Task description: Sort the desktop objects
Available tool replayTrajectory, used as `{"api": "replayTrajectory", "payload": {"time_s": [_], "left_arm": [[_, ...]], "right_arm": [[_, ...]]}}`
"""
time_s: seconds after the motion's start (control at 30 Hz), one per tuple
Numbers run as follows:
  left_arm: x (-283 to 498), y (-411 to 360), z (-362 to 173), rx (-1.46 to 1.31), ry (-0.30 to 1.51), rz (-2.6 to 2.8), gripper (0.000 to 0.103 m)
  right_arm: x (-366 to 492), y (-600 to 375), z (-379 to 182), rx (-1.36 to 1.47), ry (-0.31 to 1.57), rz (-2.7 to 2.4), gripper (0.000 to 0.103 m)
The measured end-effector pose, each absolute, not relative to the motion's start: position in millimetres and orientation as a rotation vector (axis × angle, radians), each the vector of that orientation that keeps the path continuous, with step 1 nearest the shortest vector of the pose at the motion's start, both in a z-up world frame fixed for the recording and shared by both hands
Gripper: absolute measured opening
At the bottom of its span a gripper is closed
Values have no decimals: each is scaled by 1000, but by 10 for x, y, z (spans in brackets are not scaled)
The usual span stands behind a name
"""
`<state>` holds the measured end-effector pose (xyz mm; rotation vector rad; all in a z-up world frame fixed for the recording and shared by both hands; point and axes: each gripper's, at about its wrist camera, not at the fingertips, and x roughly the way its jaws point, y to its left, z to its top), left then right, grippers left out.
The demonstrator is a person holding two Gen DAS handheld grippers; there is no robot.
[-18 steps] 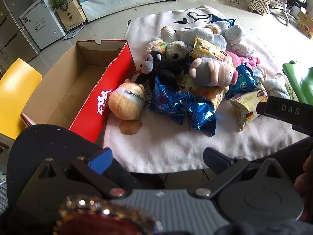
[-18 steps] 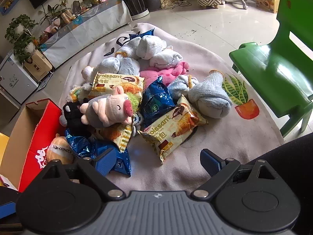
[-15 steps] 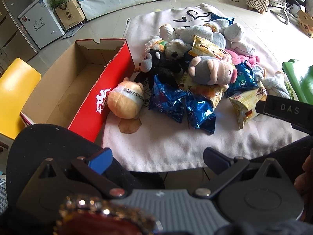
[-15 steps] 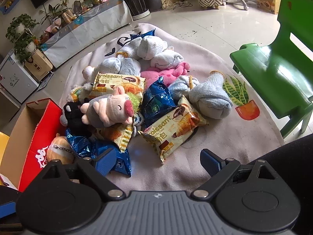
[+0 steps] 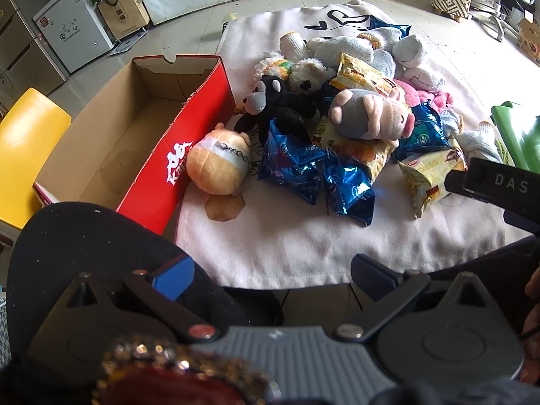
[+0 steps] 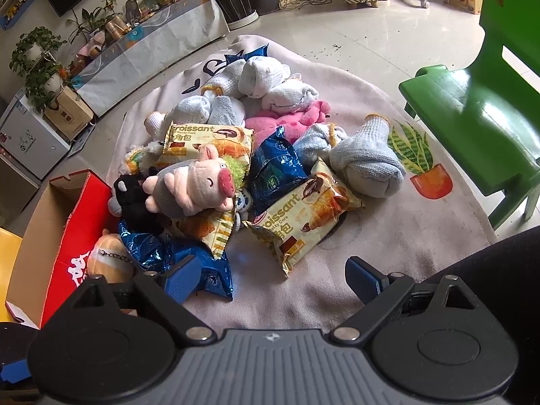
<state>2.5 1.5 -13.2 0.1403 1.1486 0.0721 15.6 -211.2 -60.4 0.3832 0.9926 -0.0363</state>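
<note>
Pink-beige cloth mat (image 6: 388, 246): spread on the tiled floor, it carries the whole unsorted heap; nothing looks separated out yet.
Red cardboard box (image 5: 189, 135): at about nine o'clock of the heap in the left wrist view, its brown inside bare; sorting, by that sign, has not begun.
Green plastic chair (image 6: 479, 114): stands off the mat at three o'clock in the right wrist view.
Heap, soft toys: a grey-and-pink pig plush (image 6: 199, 185) lies on top at the centre, a black monkey plush (image 5: 270, 101) at its ten o'clock, a round orange plush (image 5: 219, 165) touching the box wall.
Heap, snacks: a croissant packet (image 6: 303, 222) at six o'clock of the pile, blue foil packets (image 5: 317, 175) just beside the orange plush.
Heap, knitwear: rolled pale socks (image 6: 368, 165) toward one to three o'clock.
Left gripper (image 5: 270, 270): spread wide, nothing between its jaws, hovering over the near edge of the mat.
Right gripper (image 6: 273, 280): spread wide and empty, aimed down at the croissant packet.
Left to do: every item, judging by the bare box.
</note>
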Motion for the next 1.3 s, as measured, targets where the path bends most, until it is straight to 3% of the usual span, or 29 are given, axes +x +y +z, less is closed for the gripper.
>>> {"api": "replayTrajectory", "payload": {"time_s": [1.3], "left_arm": [[10, 106, -109, 51, 1123, 95, 103]], "right_arm": [[144, -2105, -557, 352, 966, -35, 90]]}}
